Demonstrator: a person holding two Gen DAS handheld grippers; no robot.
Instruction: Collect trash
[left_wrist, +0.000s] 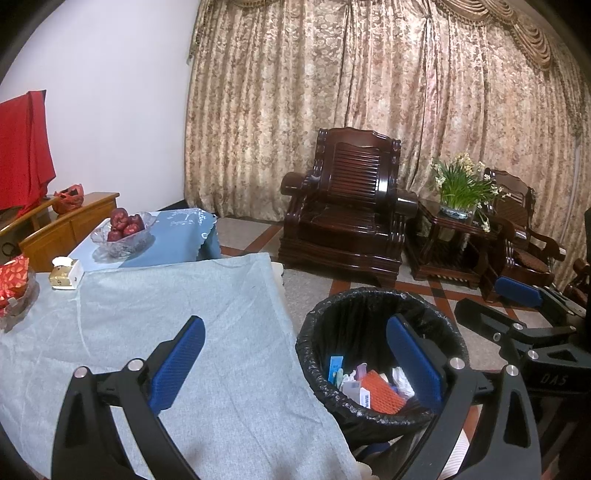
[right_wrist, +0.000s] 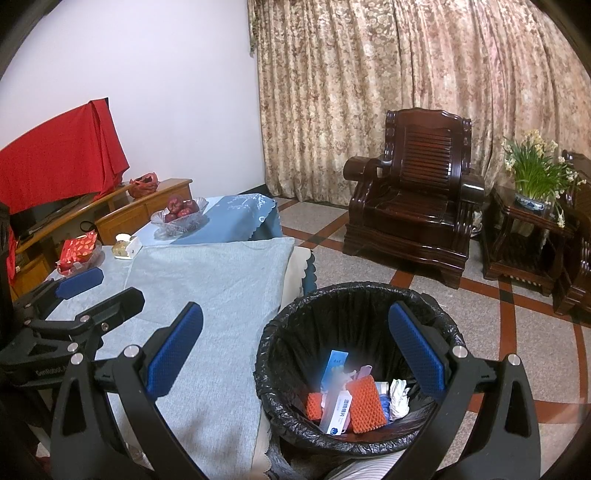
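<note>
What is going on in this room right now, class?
A person is clearing trash with two handheld grippers. The left gripper and right gripper are both open and empty, held above the table edge and the black-lined trash bin. Orange foam netting, a white and blue box and crumpled tissue already lie inside. The grey tablecloth nearby looks bare.

Right gripper (right_wrist: 295, 350), jaws spread and empty, above the lined bin (right_wrist: 354, 439) beside the worktop (right_wrist: 221, 295); orange foam netting (right_wrist: 365, 406) and cartons lie inside; left gripper (right_wrist: 107, 284) over the worktop's left edge.
</note>
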